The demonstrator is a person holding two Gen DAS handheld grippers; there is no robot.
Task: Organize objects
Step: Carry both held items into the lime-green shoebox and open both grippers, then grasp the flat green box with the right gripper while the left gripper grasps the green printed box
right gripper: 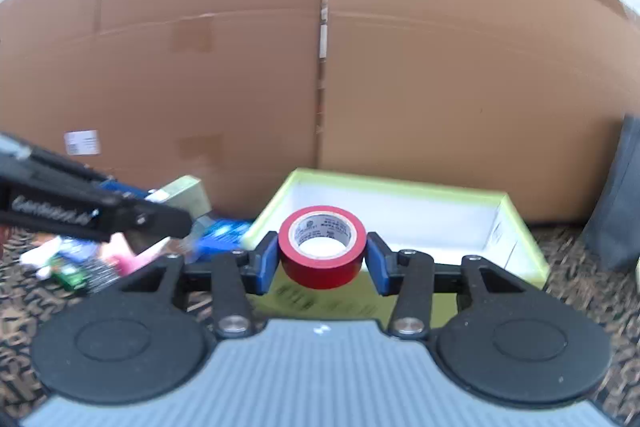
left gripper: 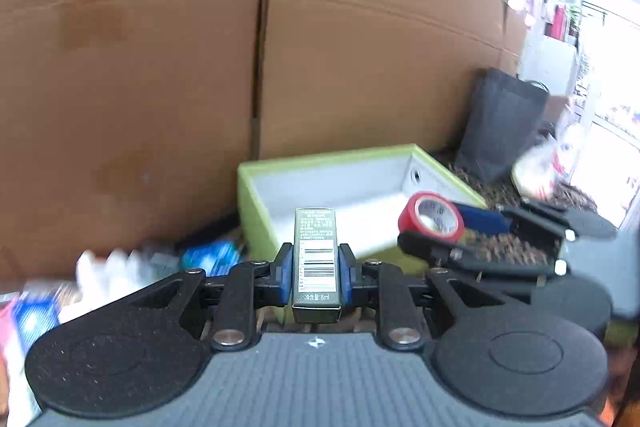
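Between my left gripper's (left gripper: 316,273) jaws sits a small carton (left gripper: 316,259), standing on end with its barcode face toward the camera; the blue pads (left gripper: 285,275) press on both of its narrow sides, so the jaws are narrow and holding it. Just beyond the carton and a little below lies the tray (left gripper: 256,203), green outside, white inside, its near corner right past the jaws. To the left of the jaws, lower down, I see a blurred heap of packets (left gripper: 212,257) and white bottles (left gripper: 108,267) on the patterned floor (left gripper: 504,247).

My right gripper (right gripper: 322,259) holds a red tape roll (right gripper: 322,251), its hole facing the camera, with a blue pad (right gripper: 266,263) against each side of the roll; those jaws are closed on it at a middling width. Past the roll the tray (right gripper: 524,227) spreads out ahead and to the right, and the roll hangs over its near edge. From the left wrist view, the right gripper (left gripper: 436,223) and roll (left gripper: 430,217) hang to the right of my left jaws, beside the tray's right side.

A cardboard wall (right gripper: 200,67) stands behind the tray, and a dark bag (left gripper: 500,123) leans against it to the far right of the jaws.
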